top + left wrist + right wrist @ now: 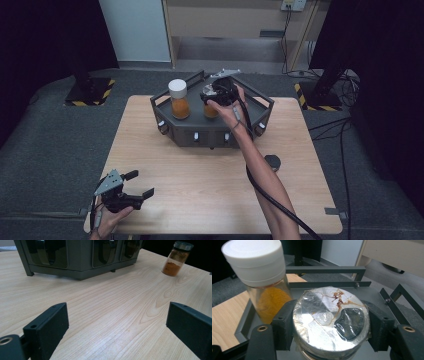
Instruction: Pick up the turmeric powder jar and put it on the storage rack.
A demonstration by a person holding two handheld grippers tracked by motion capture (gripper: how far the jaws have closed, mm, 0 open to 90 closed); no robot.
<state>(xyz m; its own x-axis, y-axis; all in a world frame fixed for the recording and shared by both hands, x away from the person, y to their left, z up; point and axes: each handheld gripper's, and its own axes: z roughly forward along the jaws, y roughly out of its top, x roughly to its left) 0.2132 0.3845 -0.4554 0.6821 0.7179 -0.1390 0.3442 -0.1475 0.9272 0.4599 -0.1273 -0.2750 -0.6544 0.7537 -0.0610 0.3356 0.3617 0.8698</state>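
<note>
The dark rack (212, 131) blocks the table's (165, 165) 12 o'clock end — its raised rails fence the top tray, so entry there is from above. A white-capped jar (179, 99) crowds the 9 o'clock side of the foil-topped jar (332, 317). Bare wood lies open from 6 toward 9 o'clock — only a small black disc (272, 161) sits at 3.

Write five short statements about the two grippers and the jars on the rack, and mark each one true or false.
1. The right gripper is clamped on a foil-topped jar. True.
2. The left gripper holds a jar. False: its jaws stand open over bare table.
3. The white-capped jar stands on the dark rack. True.
4. The white-capped jar holds blue liquid. False: orange powder.
5. The rack sits on the floor. False: on the wooden table.
</note>
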